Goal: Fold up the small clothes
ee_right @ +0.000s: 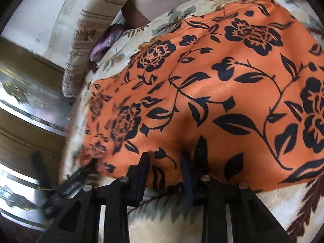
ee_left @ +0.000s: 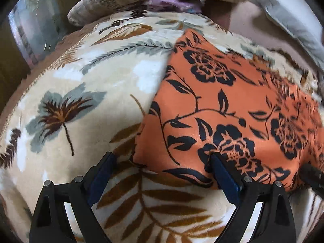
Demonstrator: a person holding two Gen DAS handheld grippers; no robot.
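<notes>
An orange cloth with black flowers (ee_left: 232,105) lies flat on a cream leaf-print blanket (ee_left: 97,77). My left gripper (ee_left: 162,159) is open wide over the cloth's near left corner; one fingertip (ee_left: 215,158) rests on the fabric and the other stands over the blanket. In the right wrist view the same orange cloth (ee_right: 212,81) fills the frame. My right gripper (ee_right: 165,159) has its jaws narrowed on the cloth's near edge, and creases run out from the pinch. The left gripper (ee_right: 60,182) shows as a blur at the cloth's left corner.
A striped beige pillow (ee_left: 125,2) and a purple garment (ee_left: 170,3) lie at the far end of the bed. A grey pillow (ee_left: 289,14) sits at the far right. Off the bed's left edge stands shiny furniture (ee_right: 30,105).
</notes>
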